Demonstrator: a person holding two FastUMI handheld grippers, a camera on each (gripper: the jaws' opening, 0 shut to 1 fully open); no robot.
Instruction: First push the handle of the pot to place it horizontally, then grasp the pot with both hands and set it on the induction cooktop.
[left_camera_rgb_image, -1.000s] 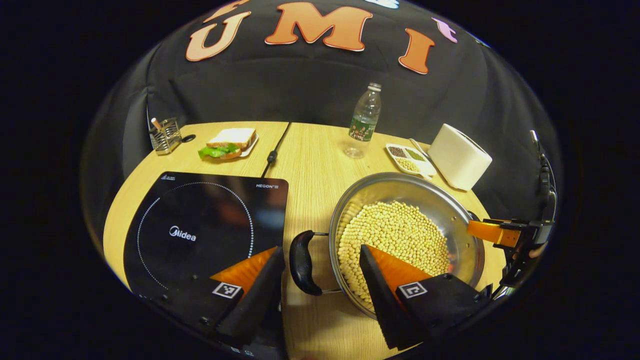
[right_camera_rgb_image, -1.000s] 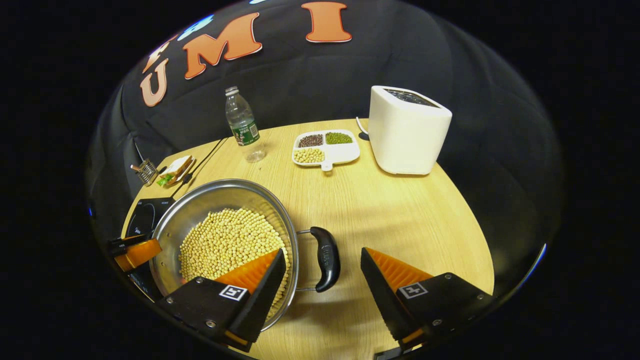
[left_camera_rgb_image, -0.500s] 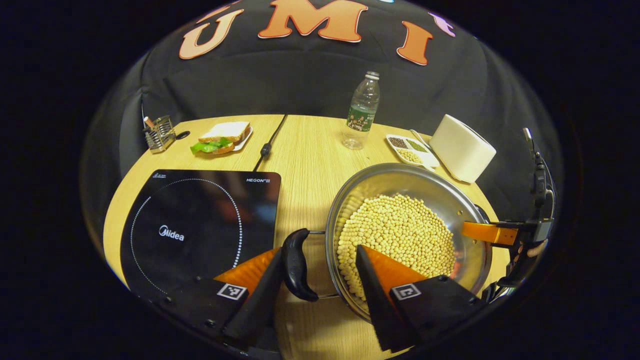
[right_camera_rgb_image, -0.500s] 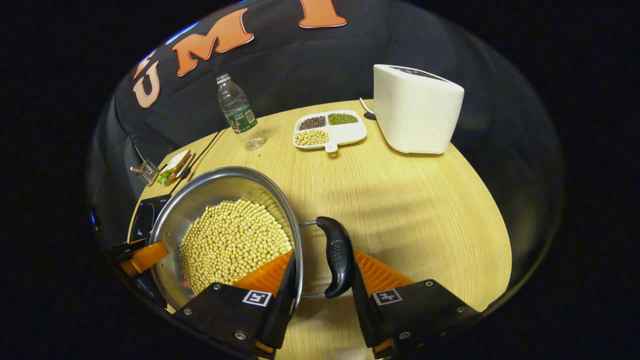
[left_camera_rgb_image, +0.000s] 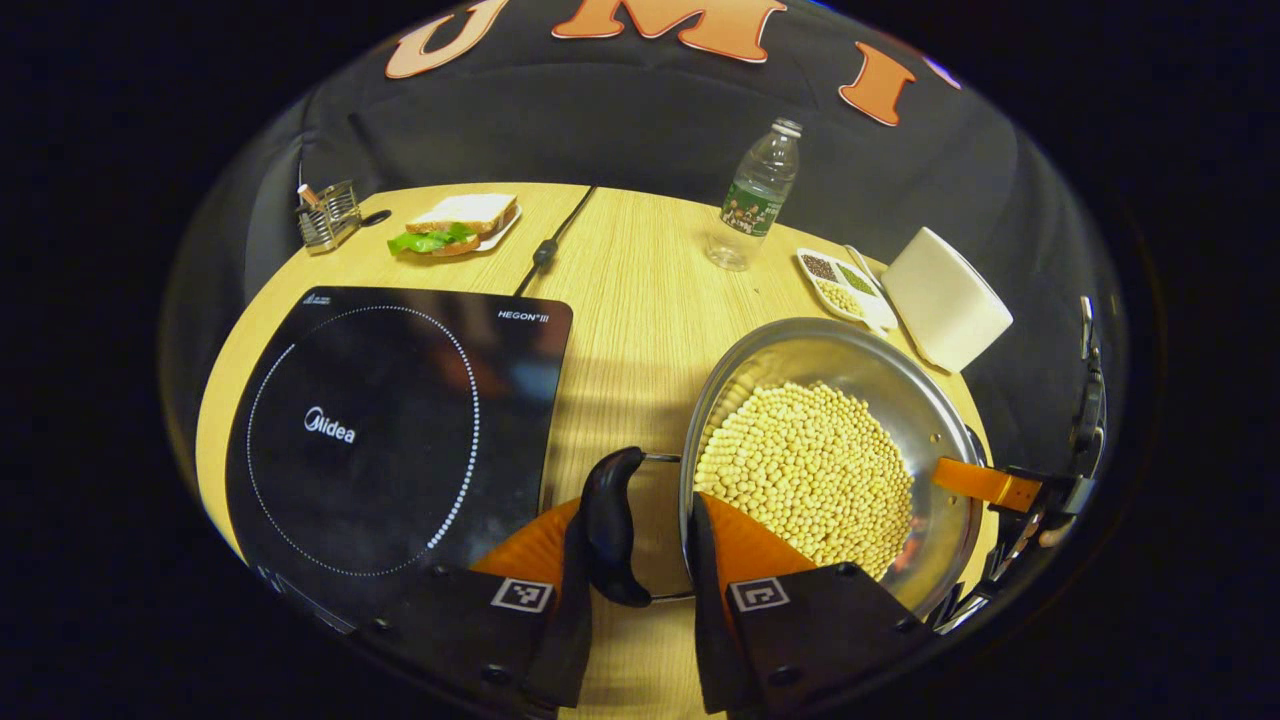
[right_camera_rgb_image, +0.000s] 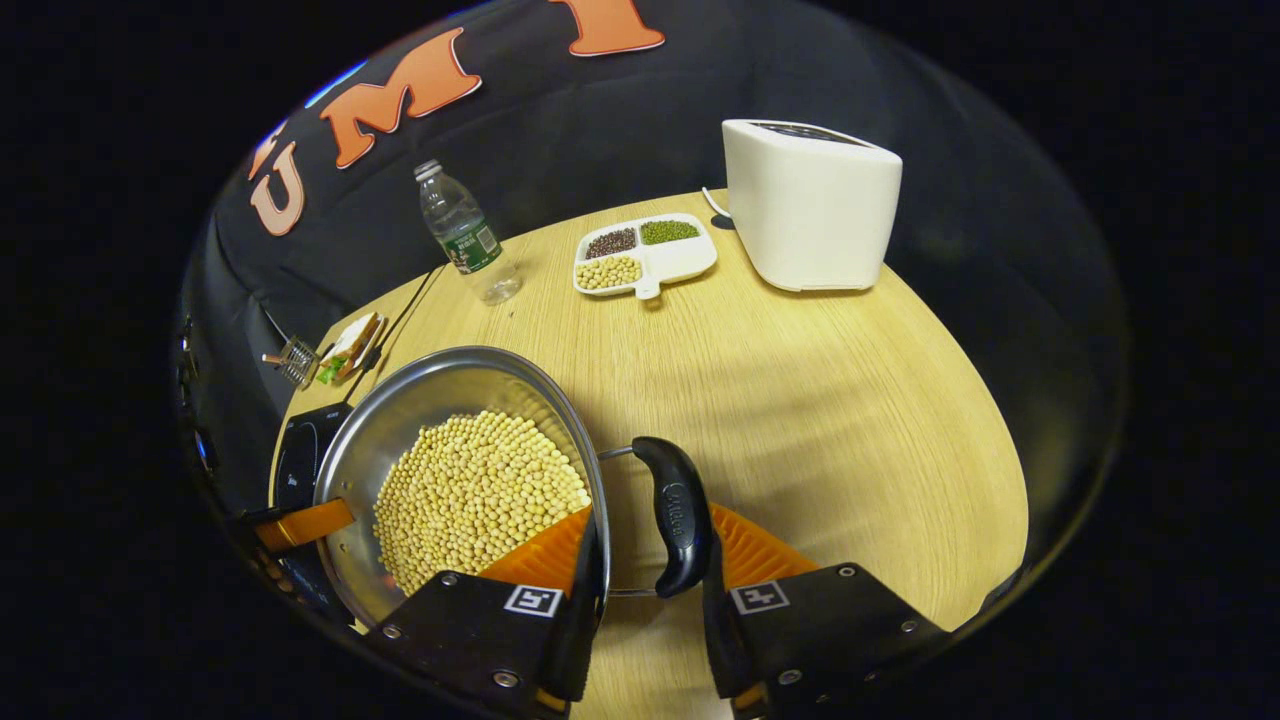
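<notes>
Two claws: each is closed on one black side handle of the pot, both fingers pressing on it.
Left claw (left_camera_rgb_image: 640, 590): its fingers clamp the left handle (left_camera_rgb_image: 610, 525), which lies level; in the right gripper view this claw (right_camera_rgb_image: 300, 525) appears at the pot's far rim.
Right claw (right_camera_rgb_image: 645, 590): its fingers clamp the right handle (right_camera_rgb_image: 680, 515), also level; in the left gripper view this claw (left_camera_rgb_image: 985, 485) appears across the pot.
Pot (left_camera_rgb_image: 850, 360): steel, holding a layer of pale beans (left_camera_rgb_image: 810, 460), just ahead and to the right of the left claw, between the two claws; whether its base touches the counter cannot be told.
Induction cooktop (left_camera_rgb_image: 390, 430): black glass with a dotted ring, ahead and to the left of the left claw, just beside the pot's left handle; its top is bare.
Counter (right_camera_rgb_image: 800, 390): pale wood grain, with a rounded edge.
Beyond the right claw: a white toaster (right_camera_rgb_image: 810, 205), a divided dish (right_camera_rgb_image: 645, 255) of three sorts of grain, and a clear water bottle (right_camera_rgb_image: 460, 235).
Beyond the left claw: a sandwich (left_camera_rgb_image: 455, 222) on a plate, a small wire holder (left_camera_rgb_image: 328, 212), and a black cable (left_camera_rgb_image: 548, 250) running to the counter's back edge.
Room: black cloth wall (left_camera_rgb_image: 600, 110) close behind the counter, dark surround.
</notes>
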